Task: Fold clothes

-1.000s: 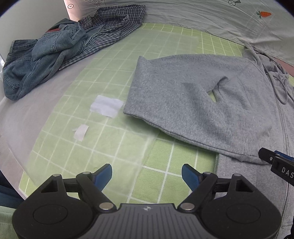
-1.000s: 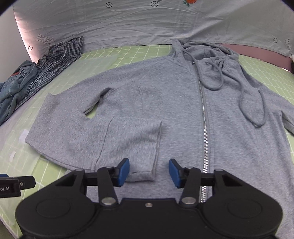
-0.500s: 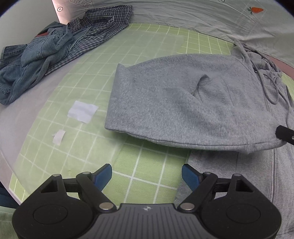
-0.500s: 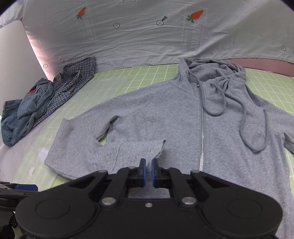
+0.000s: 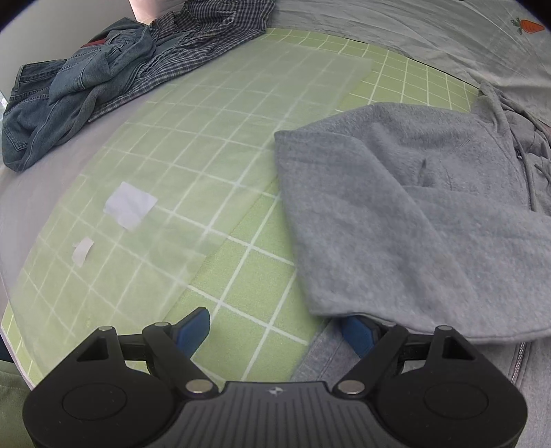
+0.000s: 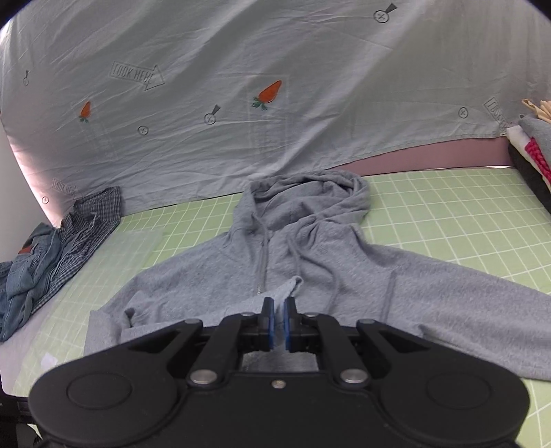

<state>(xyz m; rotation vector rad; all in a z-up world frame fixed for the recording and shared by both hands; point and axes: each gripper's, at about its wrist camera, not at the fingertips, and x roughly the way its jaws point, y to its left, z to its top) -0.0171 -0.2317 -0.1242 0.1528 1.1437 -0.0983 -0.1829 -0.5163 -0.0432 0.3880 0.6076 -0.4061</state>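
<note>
A grey zip hoodie point(image 6: 344, 275) lies face up on the green grid mat point(image 6: 447, 213), hood toward the back. My right gripper point(image 6: 279, 322) is shut on the cuff point(image 6: 291, 287) of its left sleeve, holding the cuff just above the chest near the zip. In the left wrist view the folded-over sleeve point(image 5: 396, 241) crosses the hoodie body. My left gripper point(image 5: 275, 332) is open at the sleeve's lower fold. Its right fingertip point(image 5: 358, 336) is tucked under that edge and its left fingertip point(image 5: 193, 329) is over bare mat.
A pile of blue jeans point(image 5: 62, 93) and a plaid shirt point(image 5: 206, 31) sits at the mat's far left. A translucent sheet point(image 5: 206, 138) with white paper scraps point(image 5: 129, 205) covers the left mat. Folded garments point(image 6: 532, 155) are stacked at the far right. A carrot-print cloth point(image 6: 275, 103) hangs behind.
My right gripper shut on the sleeve cuff and carried it up toward the zip. My left gripper moved right until its right finger slid under the sleeve's fold.
</note>
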